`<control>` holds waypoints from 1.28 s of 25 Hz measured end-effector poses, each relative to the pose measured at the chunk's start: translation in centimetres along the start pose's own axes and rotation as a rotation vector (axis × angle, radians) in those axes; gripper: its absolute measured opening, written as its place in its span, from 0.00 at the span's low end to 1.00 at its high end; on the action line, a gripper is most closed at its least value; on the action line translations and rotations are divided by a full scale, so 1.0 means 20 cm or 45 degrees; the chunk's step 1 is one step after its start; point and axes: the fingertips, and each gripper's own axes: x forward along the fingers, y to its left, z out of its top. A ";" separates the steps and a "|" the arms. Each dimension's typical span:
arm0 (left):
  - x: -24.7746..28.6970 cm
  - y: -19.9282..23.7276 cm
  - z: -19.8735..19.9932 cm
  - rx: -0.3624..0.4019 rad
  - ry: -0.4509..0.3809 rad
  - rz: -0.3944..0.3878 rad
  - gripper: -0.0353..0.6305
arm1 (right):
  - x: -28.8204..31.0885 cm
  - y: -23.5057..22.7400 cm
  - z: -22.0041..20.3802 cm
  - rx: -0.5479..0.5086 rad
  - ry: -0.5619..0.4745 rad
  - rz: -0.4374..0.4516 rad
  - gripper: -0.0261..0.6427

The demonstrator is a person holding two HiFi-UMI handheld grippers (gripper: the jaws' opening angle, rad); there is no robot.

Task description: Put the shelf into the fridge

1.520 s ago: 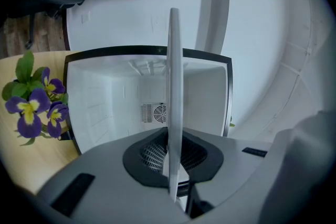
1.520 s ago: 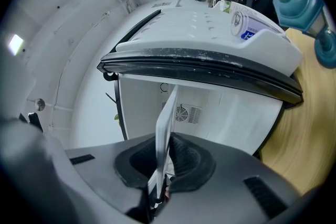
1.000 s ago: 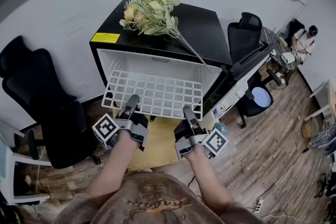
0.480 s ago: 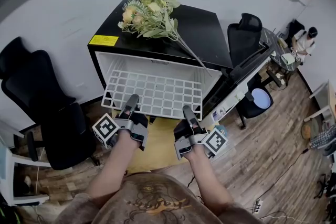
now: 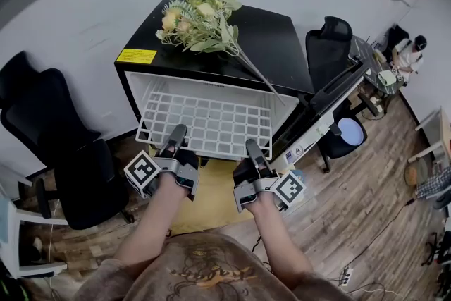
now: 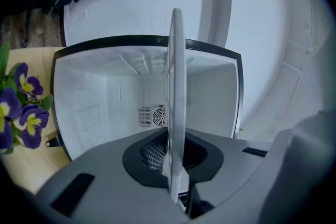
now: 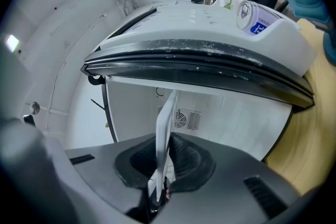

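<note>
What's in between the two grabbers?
The front edge of the white wire shelf runs between the left gripper and the right gripper, both shut on it. Below that gap lies a tan floor board. The head view shows this.

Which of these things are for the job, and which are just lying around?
For the job: the white wire shelf, the fridge, the left gripper and right gripper, both shut on the shelf's front edge.
Just lying about: the bouquet on the fridge, the black chair, the purple flowers.
</note>
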 end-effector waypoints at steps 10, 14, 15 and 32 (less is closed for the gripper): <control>0.06 0.00 0.02 -0.009 -0.007 0.001 0.13 | 0.06 -0.01 0.04 0.005 -0.019 -0.023 0.08; 0.08 0.01 0.02 -0.009 0.000 0.003 0.13 | 0.07 -0.02 0.05 0.004 -0.030 -0.035 0.08; 0.09 0.01 0.02 -0.006 0.000 -0.002 0.13 | 0.08 -0.02 0.05 0.004 -0.034 -0.034 0.08; 0.20 0.02 0.05 -0.015 0.000 -0.023 0.13 | 0.17 -0.04 0.11 0.005 -0.100 -0.049 0.08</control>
